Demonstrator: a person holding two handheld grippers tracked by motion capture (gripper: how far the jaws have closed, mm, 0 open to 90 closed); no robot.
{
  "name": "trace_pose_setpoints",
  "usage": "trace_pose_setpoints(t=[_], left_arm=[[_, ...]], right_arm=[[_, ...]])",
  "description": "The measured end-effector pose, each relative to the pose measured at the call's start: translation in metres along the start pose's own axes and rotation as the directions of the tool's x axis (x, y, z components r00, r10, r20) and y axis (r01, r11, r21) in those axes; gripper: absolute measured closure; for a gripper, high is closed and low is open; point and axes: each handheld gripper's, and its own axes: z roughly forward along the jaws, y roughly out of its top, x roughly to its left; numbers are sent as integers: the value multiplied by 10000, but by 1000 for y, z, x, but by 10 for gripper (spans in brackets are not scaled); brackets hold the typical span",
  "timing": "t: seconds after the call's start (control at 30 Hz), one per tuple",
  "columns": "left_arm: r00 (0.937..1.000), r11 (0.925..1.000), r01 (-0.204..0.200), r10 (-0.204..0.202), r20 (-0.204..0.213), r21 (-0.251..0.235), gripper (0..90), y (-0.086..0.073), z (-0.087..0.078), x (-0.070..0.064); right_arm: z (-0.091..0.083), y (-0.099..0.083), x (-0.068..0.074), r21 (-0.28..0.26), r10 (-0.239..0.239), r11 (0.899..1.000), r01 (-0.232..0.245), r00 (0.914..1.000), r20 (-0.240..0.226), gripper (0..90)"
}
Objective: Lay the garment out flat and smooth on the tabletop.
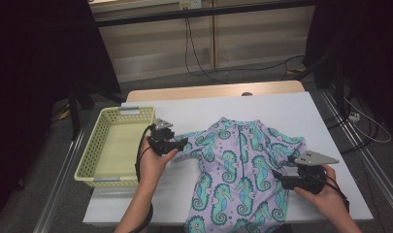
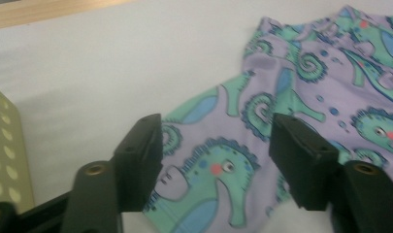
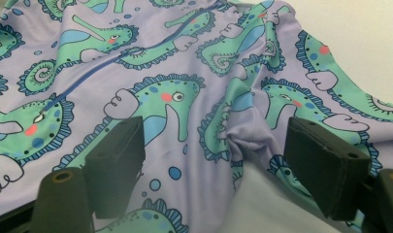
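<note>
Table (image 1: 194, 109) under white covering carries everything you work on, seen from the high view. Across its middle and right lies the lilac swimsuit (image 1: 240, 170), printed with green seahorses, spread flat with its front up, its zip running down the centre and its lower end hanging just over the near edge. One sleeve reaches out toward the left, the other toward the right. At the left edge of the table sits the pale yellow basket (image 1: 98, 143), its perforated walls standing clear of the garment.

Your left tongs (image 1: 172, 144) hover at the end of the left sleeve, just beside the basket's right wall. From the left gripper view, the left tongs (image 2: 216, 162) stand spread wide, both black jaws apart with the sleeve's cuff lying between them and nothing pinched; a corner of the basket (image 2: 2, 160) shows at the far left.

Your right tongs (image 1: 284, 177) sit low over the right sleeve where it meets the body of the suit. From the right gripper view, the right tongs (image 3: 216, 170) are likewise parted, their jaws straddling a small fold of fabric near the armpit seam of the swimsuit (image 3: 170, 73), not clamped on it.
</note>
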Motion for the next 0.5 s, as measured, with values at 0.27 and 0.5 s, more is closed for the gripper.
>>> trace_pose_setpoints(t=[0.27,0.5], left_arm=[[9971,9969,756,-755,55,-215,273,4,25,12],[9977,9980,616,-612,-298,137,256,1,34,20]], right_arm=[[1,0,-4,-95,265,9996,-264,9996,100,198],[1,0,-1,-118,200,9997,-200,9998,19,194]])
